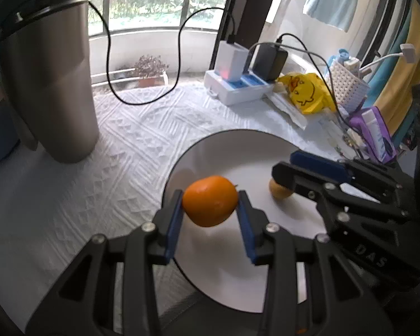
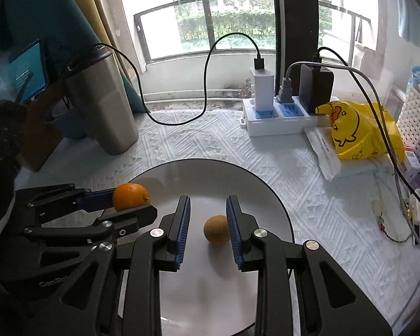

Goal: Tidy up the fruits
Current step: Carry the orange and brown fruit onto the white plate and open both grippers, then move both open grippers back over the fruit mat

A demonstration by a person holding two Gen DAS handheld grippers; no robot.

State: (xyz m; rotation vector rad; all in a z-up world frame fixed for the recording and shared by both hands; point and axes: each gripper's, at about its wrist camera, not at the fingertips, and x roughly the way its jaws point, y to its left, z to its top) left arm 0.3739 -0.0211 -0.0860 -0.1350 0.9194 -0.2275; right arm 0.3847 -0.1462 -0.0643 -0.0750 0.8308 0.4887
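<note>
White quilted tablecloth (image 2: 210,142) carries a round plate (image 2: 266,190) at lower centre. Left gripper (image 1: 210,204), lower centre of its view, clamps the orange (image 1: 210,204) above the plate, likely for placement. Right gripper (image 2: 208,231) stands apart around the kiwi (image 2: 217,229), which rests on the plate.

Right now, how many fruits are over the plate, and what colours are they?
Orange fruit: 1, the orange held above the plate between the left gripper fingers.
Brownish-yellow fruit: 1, the small fruit lying on the plate between the open right gripper fingers.
Total: 2 fruits.
</note>
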